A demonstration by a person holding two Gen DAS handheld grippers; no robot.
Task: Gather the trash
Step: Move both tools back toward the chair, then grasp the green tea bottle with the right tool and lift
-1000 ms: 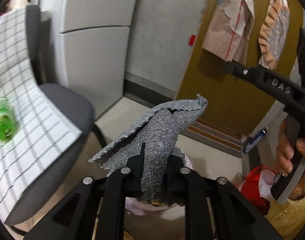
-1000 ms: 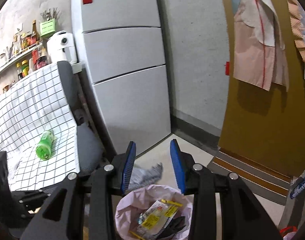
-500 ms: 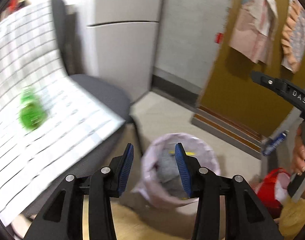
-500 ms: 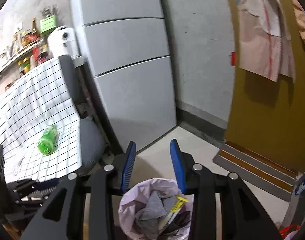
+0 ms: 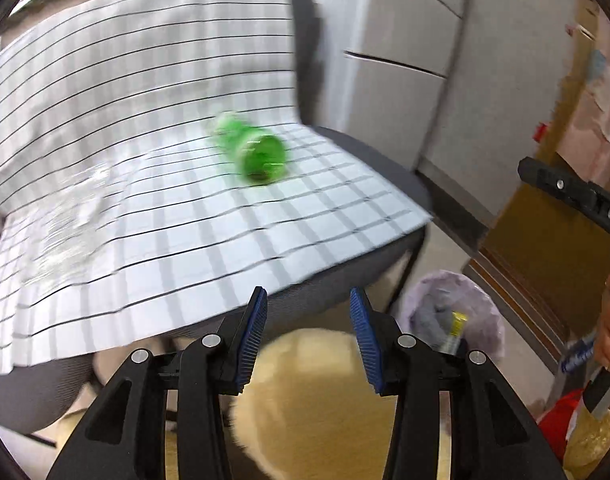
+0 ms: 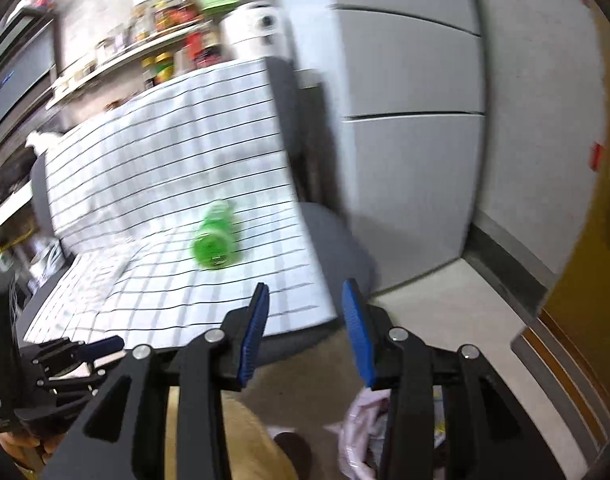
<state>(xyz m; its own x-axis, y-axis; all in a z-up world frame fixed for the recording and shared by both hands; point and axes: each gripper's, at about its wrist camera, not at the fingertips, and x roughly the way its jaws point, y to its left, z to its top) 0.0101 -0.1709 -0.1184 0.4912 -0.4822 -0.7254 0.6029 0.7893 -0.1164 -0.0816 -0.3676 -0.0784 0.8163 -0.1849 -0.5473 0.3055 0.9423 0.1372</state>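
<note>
A green plastic bottle (image 5: 251,152) lies on its side on a white checked cloth (image 5: 165,216) over a grey chair; it also shows in the right wrist view (image 6: 215,242). A clear crumpled plastic piece (image 5: 71,220) lies on the cloth to the left. A bin with a pink liner (image 5: 455,314) stands on the floor to the right and holds a grey rag and wrappers; the right wrist view shows its rim (image 6: 361,428). My left gripper (image 5: 309,338) is open and empty. My right gripper (image 6: 305,330) is open and empty, short of the chair's front edge.
A grey fridge (image 6: 409,120) stands behind the chair. A shelf of jars and bottles (image 6: 157,48) runs along the wall at left. A brown door (image 5: 545,240) is at right. A red bag (image 5: 561,420) lies on the floor.
The left gripper let the grey rag go into the bin and now stands open. Both grippers have swung left from the bin toward the chair and the green bottle.
</note>
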